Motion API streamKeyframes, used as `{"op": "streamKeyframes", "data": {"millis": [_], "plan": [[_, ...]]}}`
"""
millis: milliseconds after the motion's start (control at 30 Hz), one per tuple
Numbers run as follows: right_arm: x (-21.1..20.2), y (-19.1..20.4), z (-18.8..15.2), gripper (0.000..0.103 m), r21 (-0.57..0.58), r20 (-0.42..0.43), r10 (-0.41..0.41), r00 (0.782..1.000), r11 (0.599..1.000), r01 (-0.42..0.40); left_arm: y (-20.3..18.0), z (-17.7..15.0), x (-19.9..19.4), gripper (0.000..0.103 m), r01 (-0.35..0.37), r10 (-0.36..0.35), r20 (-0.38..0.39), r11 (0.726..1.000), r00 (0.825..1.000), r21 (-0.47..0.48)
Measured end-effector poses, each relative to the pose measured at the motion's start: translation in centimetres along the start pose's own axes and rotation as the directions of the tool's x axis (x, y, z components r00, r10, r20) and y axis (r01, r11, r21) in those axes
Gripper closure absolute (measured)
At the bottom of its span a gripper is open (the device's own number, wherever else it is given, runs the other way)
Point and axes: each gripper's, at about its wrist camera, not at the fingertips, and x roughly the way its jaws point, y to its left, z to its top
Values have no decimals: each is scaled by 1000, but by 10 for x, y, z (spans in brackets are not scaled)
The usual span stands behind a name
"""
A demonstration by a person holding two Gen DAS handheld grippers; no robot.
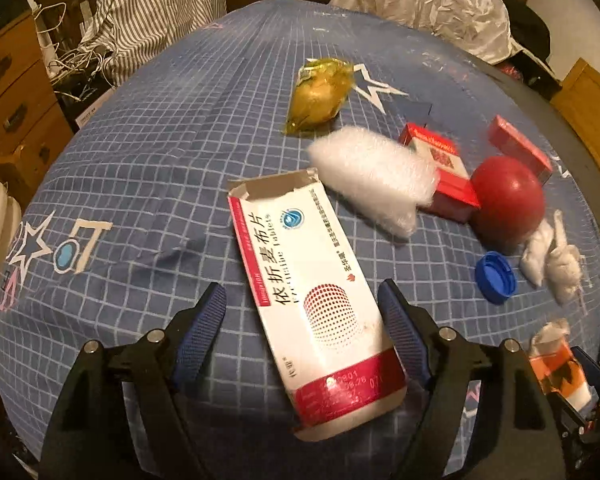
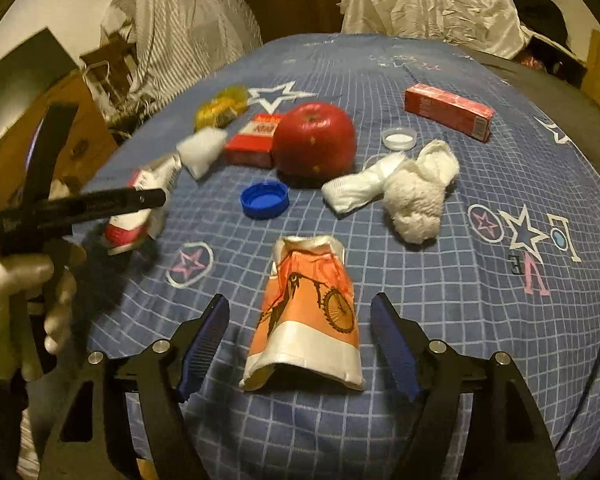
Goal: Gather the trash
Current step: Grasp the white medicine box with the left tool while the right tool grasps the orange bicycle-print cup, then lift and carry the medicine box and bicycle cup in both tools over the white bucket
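A white and pink tablet box (image 1: 316, 300) with a torn end lies on the blue checked bedcover (image 1: 140, 200). My left gripper (image 1: 302, 286) is open around it; the left pad stands clear of the box, the right pad (image 1: 404, 332) is close against its edge. A crushed orange paper cup (image 2: 304, 316) with a bicycle print lies between the fingers of my right gripper (image 2: 300, 304), which is open with gaps on both sides. In the right wrist view a white-gloved hand (image 2: 4, 300) holds the left gripper over the tablet box (image 2: 140, 208).
Further back lie a red apple (image 2: 314, 140), a blue bottle cap (image 2: 264, 199), white tissue wads (image 2: 416, 196), a white lid (image 2: 399, 138), a red carton (image 2: 448, 114), a red-white pack (image 2: 252, 140), a yellow wrapper (image 1: 320, 96) and a white plastic pouch (image 1: 372, 176). Wooden drawers (image 1: 16, 92) stand left.
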Motion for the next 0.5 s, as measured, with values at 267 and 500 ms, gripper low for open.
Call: {"op": "streamKeyframes", "data": {"millis": [267,500], "plan": [[-5,-1,-11,67,-15,64,-30,997,999,32,10,-20,-13,52,45,-45,46,999,998,-9],[-41,7,-5,68,-8,220,-15,975,1000,17,20,-37,-59,53,74,-75,163,997,984,13]]}}
